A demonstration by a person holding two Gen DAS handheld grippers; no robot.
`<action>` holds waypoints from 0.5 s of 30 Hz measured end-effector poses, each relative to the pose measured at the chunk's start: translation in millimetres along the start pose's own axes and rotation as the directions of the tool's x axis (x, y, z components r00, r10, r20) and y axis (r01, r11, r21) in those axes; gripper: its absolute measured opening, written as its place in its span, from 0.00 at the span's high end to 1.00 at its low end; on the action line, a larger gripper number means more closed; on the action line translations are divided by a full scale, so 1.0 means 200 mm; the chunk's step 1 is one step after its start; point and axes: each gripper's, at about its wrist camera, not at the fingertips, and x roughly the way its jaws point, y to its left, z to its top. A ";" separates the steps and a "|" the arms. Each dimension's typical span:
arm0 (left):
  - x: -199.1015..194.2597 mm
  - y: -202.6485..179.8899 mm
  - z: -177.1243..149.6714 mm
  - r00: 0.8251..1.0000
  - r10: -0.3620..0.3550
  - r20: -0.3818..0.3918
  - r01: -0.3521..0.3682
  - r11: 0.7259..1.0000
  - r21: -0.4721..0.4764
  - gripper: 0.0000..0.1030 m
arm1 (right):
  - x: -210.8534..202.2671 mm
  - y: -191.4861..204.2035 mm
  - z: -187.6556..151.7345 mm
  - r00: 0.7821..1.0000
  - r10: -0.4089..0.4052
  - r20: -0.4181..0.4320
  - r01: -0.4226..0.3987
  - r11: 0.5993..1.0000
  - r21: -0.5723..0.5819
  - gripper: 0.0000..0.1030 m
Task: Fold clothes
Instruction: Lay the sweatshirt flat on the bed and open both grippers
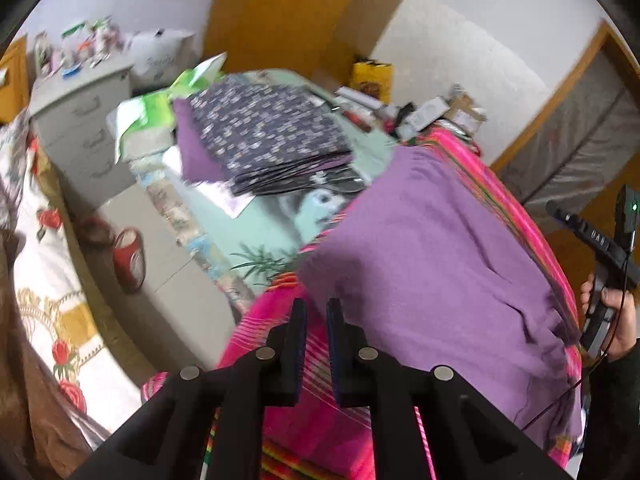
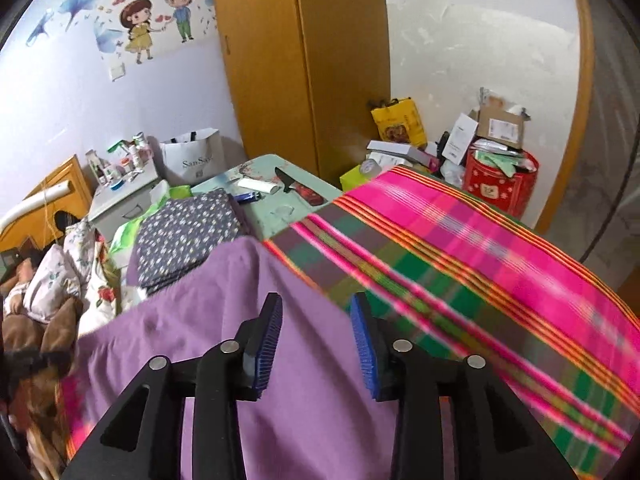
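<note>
Two tools hover over our work: the left tool [image 1: 316,316] stands slightly parted, pinching nothing, and the right tool [image 2: 316,320] is spread and empty. Our purple garment [image 2: 248,344] lies on the striped tabletop [image 2: 480,248]. Rightward, a red bin [image 2: 500,188] brims with packets.

The purple garment [image 2: 248,340] is soft, matt knit cloth with a faintly fuzzy surface. Under it, the pink plaid cloth [image 2: 480,248] is a smooth woven fabric with bright striping. Beyond the garment, the folded stack [image 1: 264,136] is thin printed cotton-like cloth. Behind that stack, the wardrobe [image 2: 300,60] is smooth, semi-gloss wood. The right gripper [image 2: 316,344] is matt black plastic with ribbed blue pads [image 2: 269,340] and metal pins.
</note>
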 end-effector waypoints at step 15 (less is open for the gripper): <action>-0.01 -0.25 -0.27 0.996 -0.082 -0.037 0.086 0.986 0.142 0.90 | -0.78 0.27 -0.99 1.000 0.019 0.020 -0.020 1.000 0.008 0.61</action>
